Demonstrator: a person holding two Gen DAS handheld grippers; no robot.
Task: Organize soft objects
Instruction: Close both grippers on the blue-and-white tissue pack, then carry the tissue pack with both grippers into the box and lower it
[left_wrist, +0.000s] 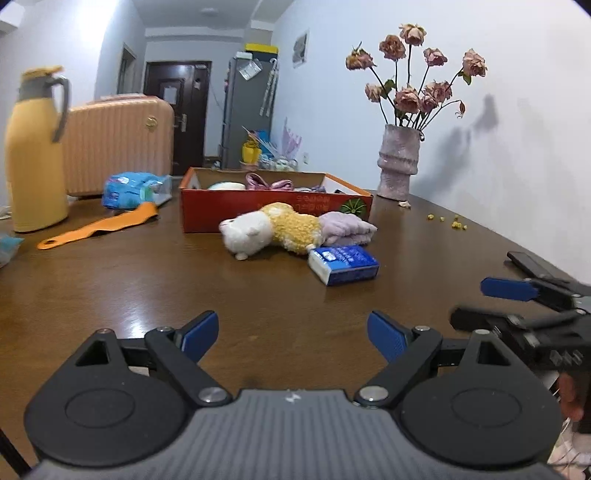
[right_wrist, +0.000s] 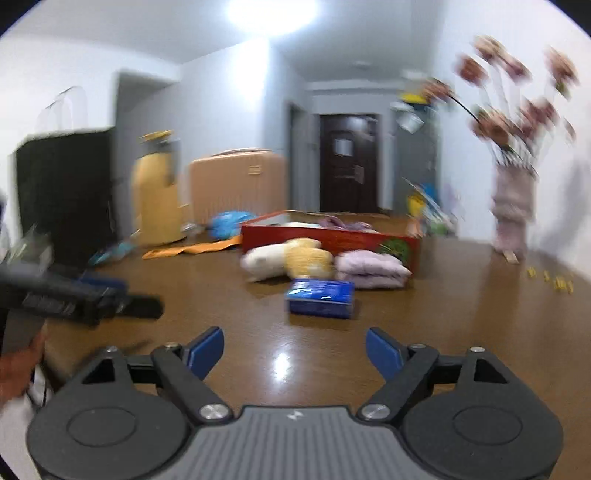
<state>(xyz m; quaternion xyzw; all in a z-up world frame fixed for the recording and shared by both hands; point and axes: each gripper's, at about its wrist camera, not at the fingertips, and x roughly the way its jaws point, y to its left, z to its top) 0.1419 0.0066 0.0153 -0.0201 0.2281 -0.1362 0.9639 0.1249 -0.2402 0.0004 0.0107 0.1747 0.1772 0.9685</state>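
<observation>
A white and yellow plush toy (left_wrist: 271, 229) (right_wrist: 286, 259) lies on the brown table in front of a red cardboard box (left_wrist: 275, 208) (right_wrist: 330, 240). Beside it rests a folded lilac towel (left_wrist: 347, 228) (right_wrist: 371, 269), and nearer me a blue tissue pack (left_wrist: 343, 264) (right_wrist: 320, 297). The box holds a pink bow and other soft items. My left gripper (left_wrist: 291, 338) is open and empty, well short of the toys. My right gripper (right_wrist: 294, 350) is open and empty too; it also shows at the right in the left wrist view (left_wrist: 495, 301).
A yellow thermos (left_wrist: 35, 151) (right_wrist: 157, 199), an orange strap (left_wrist: 99, 225), a blue plastic packet (left_wrist: 135, 188) and a peach suitcase (left_wrist: 118, 142) stand at the back left. A vase of dried roses (left_wrist: 399, 158) (right_wrist: 513, 206) is at the back right, with yellow crumbs (left_wrist: 448, 221) near it.
</observation>
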